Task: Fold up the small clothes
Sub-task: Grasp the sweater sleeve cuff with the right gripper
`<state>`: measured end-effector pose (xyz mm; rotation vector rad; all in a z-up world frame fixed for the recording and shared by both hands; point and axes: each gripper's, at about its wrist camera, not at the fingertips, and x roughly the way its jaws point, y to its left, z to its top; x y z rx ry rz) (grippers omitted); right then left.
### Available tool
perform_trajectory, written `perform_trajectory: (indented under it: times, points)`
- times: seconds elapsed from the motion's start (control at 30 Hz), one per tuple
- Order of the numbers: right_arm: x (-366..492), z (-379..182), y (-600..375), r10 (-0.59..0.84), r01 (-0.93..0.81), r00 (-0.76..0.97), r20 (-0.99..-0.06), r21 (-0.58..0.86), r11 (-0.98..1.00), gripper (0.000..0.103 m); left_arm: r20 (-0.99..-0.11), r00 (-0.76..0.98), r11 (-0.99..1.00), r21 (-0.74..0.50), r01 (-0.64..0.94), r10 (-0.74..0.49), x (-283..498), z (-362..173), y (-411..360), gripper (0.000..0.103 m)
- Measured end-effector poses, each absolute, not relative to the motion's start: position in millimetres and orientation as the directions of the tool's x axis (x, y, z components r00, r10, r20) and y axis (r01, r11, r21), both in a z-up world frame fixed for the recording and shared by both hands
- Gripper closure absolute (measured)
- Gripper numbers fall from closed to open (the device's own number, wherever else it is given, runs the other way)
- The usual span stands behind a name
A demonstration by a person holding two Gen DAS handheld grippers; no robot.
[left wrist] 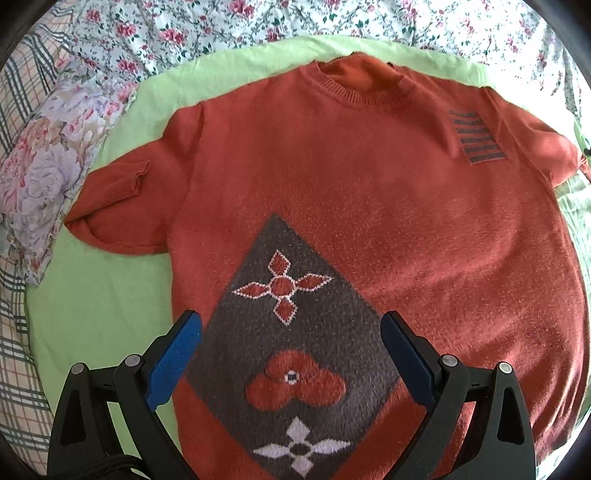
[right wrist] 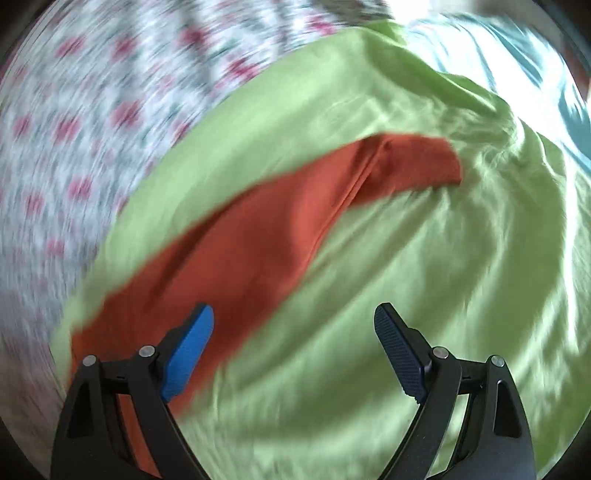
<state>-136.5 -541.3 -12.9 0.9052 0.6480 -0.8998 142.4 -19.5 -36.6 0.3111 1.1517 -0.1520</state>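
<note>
An orange knit sweater [left wrist: 369, 206] lies flat, front up, on a green sheet [left wrist: 99, 295], with the left gripper [left wrist: 291, 343] and right gripper [right wrist: 293, 332] both spread wide, holding nothing.

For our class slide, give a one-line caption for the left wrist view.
Open left gripper above an orange sweater spread flat on a green sheet.

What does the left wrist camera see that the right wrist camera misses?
Only the left wrist view shows the sweater's whole front: neckline, grey diamond panel with flowers, striped patch, plus a plaid cloth. Only the right wrist view, blurred, shows one orange sleeve stretched out alone. Both show the green sheet, the floral bedding, and open blue-padded jaws holding nothing.
</note>
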Motion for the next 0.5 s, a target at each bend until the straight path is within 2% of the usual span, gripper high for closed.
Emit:
perform_trajectory:
  times: [0.07, 0.2, 0.23, 0.27, 0.3, 0.37, 0.4, 0.5]
  points:
    - [-144, -14, -573, -0.391, 0.856, 0.517, -0.761, 0.461, 0.235, 0.021, -0.920, 0.389, 0.949, 0.156, 0.274, 0.039, 147, -41, -18, 0.005]
    - [-154, -16, -613, -0.449, 0.833, 0.527, -0.721, 0.544, 0.104, 0.026, -0.931, 0.362, 0.953, 0.139, 0.268, 0.034, 157, -50, -15, 0.005]
    - [-156, -20, -624, -0.449, 0.834, 0.517, -0.729, 0.547, 0.071, 0.033, -0.933, 0.359, 0.954, 0.135, 0.268, 0.031, 158, -51, -14, 0.005]
    - [-156, -23, -631, -0.444, 0.838, 0.506, -0.740, 0.544, 0.049, 0.048, -0.934, 0.357, 0.954, 0.132, 0.269, 0.029, 159, -52, -14, 0.005]
    - [-154, -26, -636, -0.442, 0.844, 0.494, -0.749, 0.535, 0.037, 0.057, -0.934, 0.355, 0.954, 0.131, 0.271, 0.028, 159, -53, -14, 0.005]
    - [-147, -26, -642, -0.438, 0.863, 0.472, -0.765, 0.503, 0.051, 0.087, -0.933, 0.358, 0.953, 0.130, 0.275, 0.024, 161, -53, -14, 0.005]
    - [-142, -25, -642, -0.435, 0.869, 0.467, -0.770, 0.489, 0.068, 0.094, -0.933, 0.360, 0.953, 0.127, 0.277, 0.020, 161, -53, -14, 0.005]
    - [-130, -11, -627, -0.444, 0.871, 0.483, -0.755, 0.463, 0.160, 0.094, -0.932, 0.364, 0.955, 0.113, 0.275, 0.006, 163, -52, -12, 0.005]
